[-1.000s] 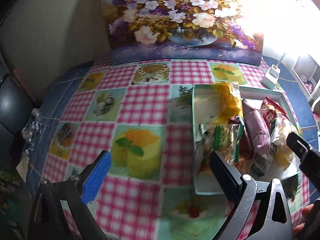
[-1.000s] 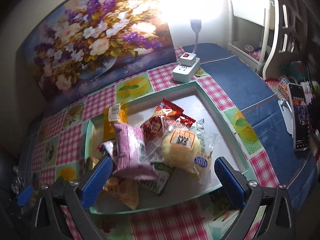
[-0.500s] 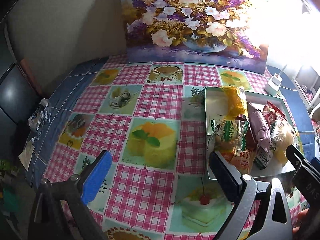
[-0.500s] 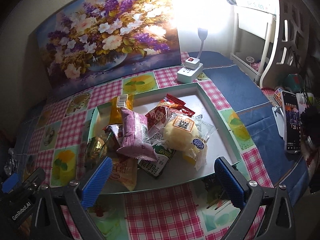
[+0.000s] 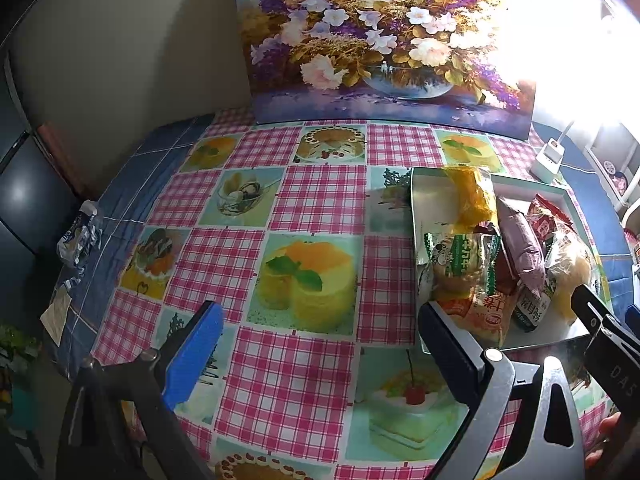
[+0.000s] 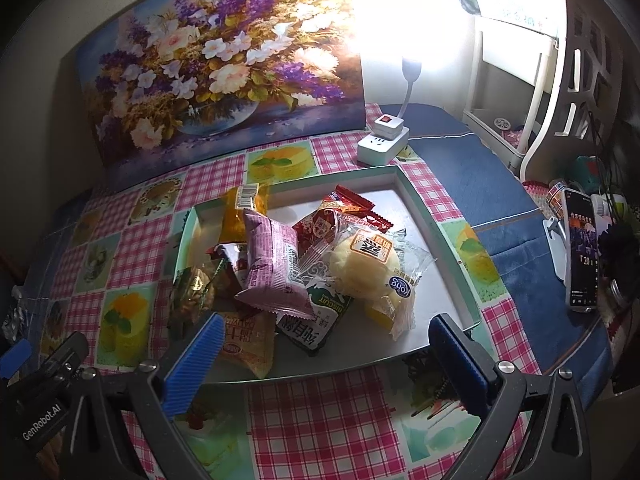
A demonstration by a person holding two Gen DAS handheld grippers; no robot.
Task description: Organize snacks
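**Snacks piled in one tray, both grippers empty**

One shallow white tray [image 6: 420, 216] with a green rim lies on the table [image 5: 320, 200], toward its right edge, on a checked cloth printed with cakes. All the snacks are inside the tray, heaped at its left and near sides; its far right corner is bare.

I can count about eight packets. One yellow packet [image 6: 240, 216] lies at the far left side of the tray. One pink packet [image 6: 272, 264] leans over the middle of the heap. One red packet [image 6: 348, 204] lies behind one clear-wrapped round bun [image 6: 368, 268]. One green biscuit packet [image 6: 316, 320] and one orange packet [image 6: 248, 340] are at the near edge. One green-and-white packet [image 5: 460, 264] stands at the left side. A dark red wrapper is partly hidden under the pink one, so the count is not sure.

The left gripper [image 5: 320, 344] hangs over the cloth left of the tray, fingers wide apart, holding nothing. The right gripper [image 6: 328, 348] is at the tray's near edge, its fingers also wide apart and empty.

One flower painting [image 6: 216, 68] stands at the table's far edge, and one white power strip [image 6: 382, 140] lies beside it.
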